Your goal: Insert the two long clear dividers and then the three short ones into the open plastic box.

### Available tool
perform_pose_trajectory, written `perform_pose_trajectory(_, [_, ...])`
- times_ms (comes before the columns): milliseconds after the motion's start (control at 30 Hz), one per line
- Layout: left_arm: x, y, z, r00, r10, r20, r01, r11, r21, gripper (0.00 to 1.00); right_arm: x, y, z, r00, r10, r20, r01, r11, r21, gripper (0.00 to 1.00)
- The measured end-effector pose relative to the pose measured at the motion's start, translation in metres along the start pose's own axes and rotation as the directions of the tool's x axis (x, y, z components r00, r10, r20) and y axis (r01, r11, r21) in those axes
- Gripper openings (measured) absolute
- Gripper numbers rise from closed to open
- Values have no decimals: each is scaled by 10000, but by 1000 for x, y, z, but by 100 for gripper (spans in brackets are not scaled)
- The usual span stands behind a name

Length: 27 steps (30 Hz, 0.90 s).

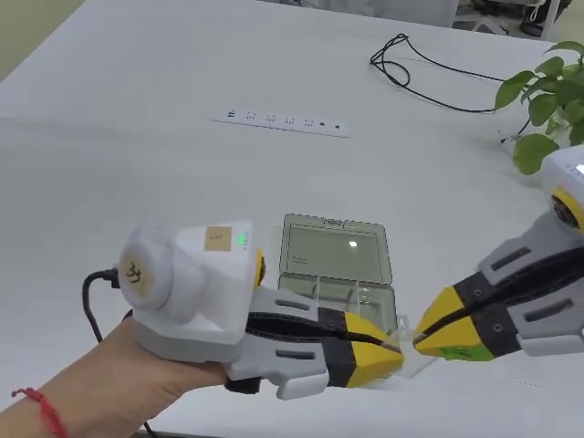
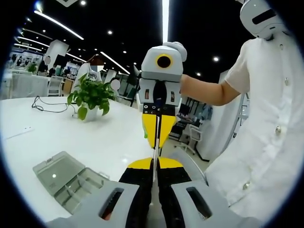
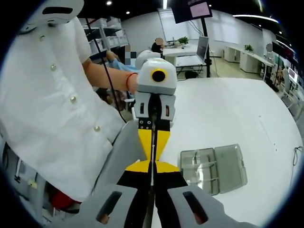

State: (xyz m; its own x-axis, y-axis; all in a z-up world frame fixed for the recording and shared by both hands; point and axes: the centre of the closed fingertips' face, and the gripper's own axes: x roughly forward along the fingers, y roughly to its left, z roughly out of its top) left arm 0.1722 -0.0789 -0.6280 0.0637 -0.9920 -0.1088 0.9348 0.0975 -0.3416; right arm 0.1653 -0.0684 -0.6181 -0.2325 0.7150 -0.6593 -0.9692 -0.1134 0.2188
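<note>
Left gripper (image 1: 392,352) is held low in front of the person, jaws pressed together on one end of a clear divider (image 1: 408,347). Right gripper (image 1: 422,336) is met almost tip to tip from the other side, jaws likewise closed on the same strip. In both gripper views the divider is seen edge-on as a thin line between the yellow tips. Long or short cannot be told. The open plastic box (image 1: 339,301) is lying on the white table (image 1: 137,164) just behind the grippers, with the lid (image 1: 336,248) flipped flat on the far side and the base tray nearest the tips. Some ridges are seen in the base; whether any divider is already seated cannot be told.

Step judged: divider is brought to the box, insertion not yet done. The strip should be held on edge, and both ends lined up with a matching pair of wall slots before lowering. The two-ended pinch should be held level so neither end is dropped in first and jammed. It is best gripped near the top edge so the jaws clear the box walls. Only light downward pressure is needed; thin plastic is likely to flex or pop out if pushed sideways. The box is unheld and may be shoved if the strip is dragged.
</note>
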Motion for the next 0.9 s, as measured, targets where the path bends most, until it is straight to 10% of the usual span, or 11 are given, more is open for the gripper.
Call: perform_pose_trajectory(900, [-36, 33, -26, 9834, 1802, -208, -1808, 9830, -317, 27, -8, -43, -7, 9932, -1167, 8, 1167, 9932, 37, 2])
